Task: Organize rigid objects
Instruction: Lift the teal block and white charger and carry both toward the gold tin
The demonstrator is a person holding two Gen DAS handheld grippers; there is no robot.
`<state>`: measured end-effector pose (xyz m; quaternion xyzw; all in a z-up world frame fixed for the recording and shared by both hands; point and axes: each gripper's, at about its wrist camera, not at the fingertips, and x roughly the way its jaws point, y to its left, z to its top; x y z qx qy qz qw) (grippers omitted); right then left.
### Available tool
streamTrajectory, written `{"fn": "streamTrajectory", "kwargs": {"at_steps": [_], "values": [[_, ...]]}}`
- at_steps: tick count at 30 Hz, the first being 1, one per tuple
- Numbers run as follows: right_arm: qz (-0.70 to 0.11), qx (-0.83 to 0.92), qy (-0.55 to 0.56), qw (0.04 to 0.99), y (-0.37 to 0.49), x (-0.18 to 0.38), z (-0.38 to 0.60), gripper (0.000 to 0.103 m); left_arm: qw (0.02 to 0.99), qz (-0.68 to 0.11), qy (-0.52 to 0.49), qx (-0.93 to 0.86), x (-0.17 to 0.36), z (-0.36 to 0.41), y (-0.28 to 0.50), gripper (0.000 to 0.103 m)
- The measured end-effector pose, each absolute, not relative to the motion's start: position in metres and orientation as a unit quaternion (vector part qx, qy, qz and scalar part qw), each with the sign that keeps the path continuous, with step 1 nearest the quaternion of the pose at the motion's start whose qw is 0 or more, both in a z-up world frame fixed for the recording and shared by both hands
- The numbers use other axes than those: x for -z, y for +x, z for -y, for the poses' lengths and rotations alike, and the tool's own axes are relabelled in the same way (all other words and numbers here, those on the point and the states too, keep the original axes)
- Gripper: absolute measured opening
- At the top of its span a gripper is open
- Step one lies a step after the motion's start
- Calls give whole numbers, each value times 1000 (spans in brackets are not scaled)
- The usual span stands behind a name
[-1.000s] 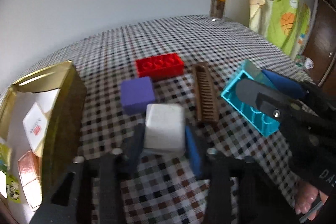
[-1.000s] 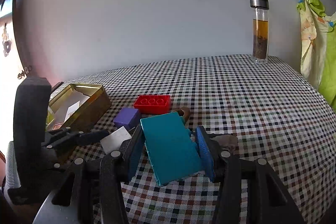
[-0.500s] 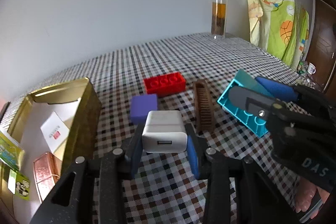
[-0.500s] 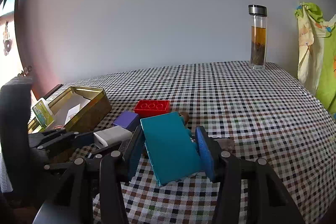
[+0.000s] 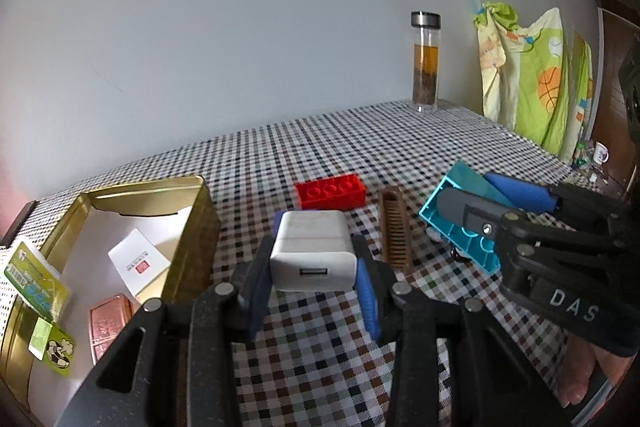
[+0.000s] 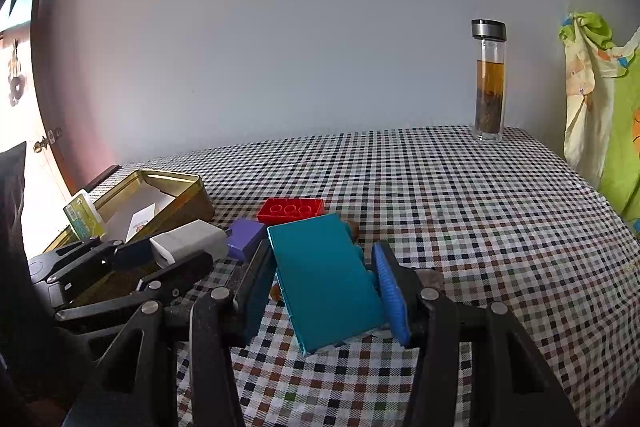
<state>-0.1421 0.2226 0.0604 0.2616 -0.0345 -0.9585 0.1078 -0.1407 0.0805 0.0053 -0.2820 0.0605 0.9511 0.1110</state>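
Observation:
My left gripper [image 5: 314, 281] is shut on a white USB charger [image 5: 312, 249] and holds it above the checked table, just right of the gold tin [image 5: 200, 211]. From the right wrist view the charger [image 6: 188, 241] shows at the left. My right gripper [image 6: 326, 283] is shut on a teal building brick [image 6: 326, 281], tilted, off the table; the brick also shows in the left wrist view [image 5: 460, 223]. A red brick [image 5: 330, 191], a brown comb [image 5: 394, 229] and a purple block [image 6: 246, 237] lie on the table.
The open gold tin [image 6: 176, 207] at the left holds cards, a white paper and a copper-coloured piece [image 5: 108, 323]. A glass bottle of tea [image 6: 488, 83] stands at the table's far right corner. Green patterned cloth [image 5: 536, 79] hangs beyond the right edge.
My left gripper lifted the white charger off the table and raised it, drawing back toward the tin side. My right gripper kept hold of the teal brick and barely moved.

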Motion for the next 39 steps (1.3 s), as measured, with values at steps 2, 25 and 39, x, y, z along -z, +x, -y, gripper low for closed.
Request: {"fn": "streamTrajectory", "kwargs": {"at_steps": [2, 25, 39], "values": [[37, 959, 257, 109, -140, -61, -223, 52, 107, -59, -273, -954, -7, -79, -138, 37], [28, 976, 190, 102, -117, -72, -222, 52, 77, -24, -192, -978, -20, -60, -110, 37], [21, 985, 141, 97, -97, -80, -218, 52, 65, -7, -164, -984, -24, -49, -97, 37]]}}
